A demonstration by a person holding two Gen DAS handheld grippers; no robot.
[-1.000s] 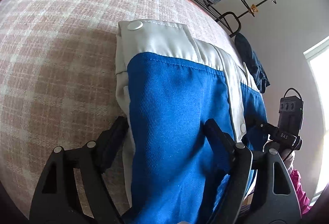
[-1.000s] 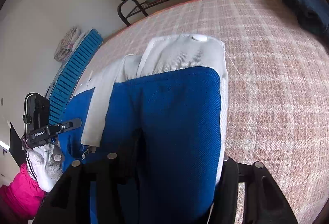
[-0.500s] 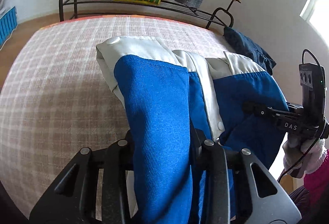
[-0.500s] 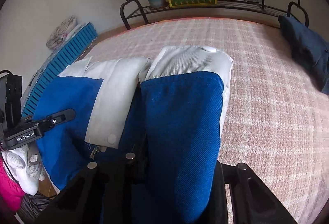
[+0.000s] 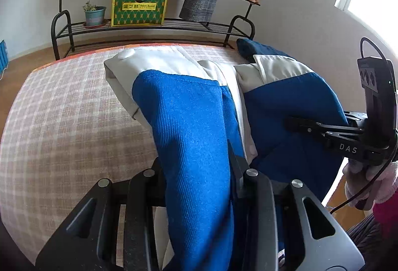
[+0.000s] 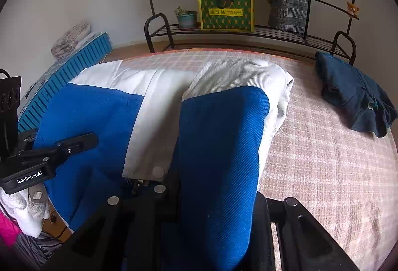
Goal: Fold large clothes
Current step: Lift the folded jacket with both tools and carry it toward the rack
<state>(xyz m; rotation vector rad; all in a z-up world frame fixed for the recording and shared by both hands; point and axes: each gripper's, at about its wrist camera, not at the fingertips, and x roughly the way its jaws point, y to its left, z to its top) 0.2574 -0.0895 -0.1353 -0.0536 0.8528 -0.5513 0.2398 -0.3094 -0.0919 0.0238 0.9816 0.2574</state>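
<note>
Left wrist view shows the left tongs (image 5: 196,171) clamped on a thick fold of the blue-and-white garment (image 5: 189,126), blue cloth bunched between the two black fingers. Those jaws have just been closing, and the fabric sits pinched between them. From this grip the garment runs toward 12 o'clock, its white band ending on the pink checked bed (image 5: 62,121). At 3 o'clock the right tongs (image 5: 293,124) bite into the garment's other blue panel, with a gloved hand (image 5: 365,179) behind them.

In the right wrist view, the right tongs (image 6: 216,193) are likewise shut on a blue fold, having just been closing on it. A dark navy garment (image 6: 353,94) lies apart at 2 o'clock on the bed. Beyond the bed, at 12 o'clock, a black rack (image 6: 248,32) carries a green-and-yellow bag (image 6: 226,12) and a potted plant (image 6: 185,17).
</note>
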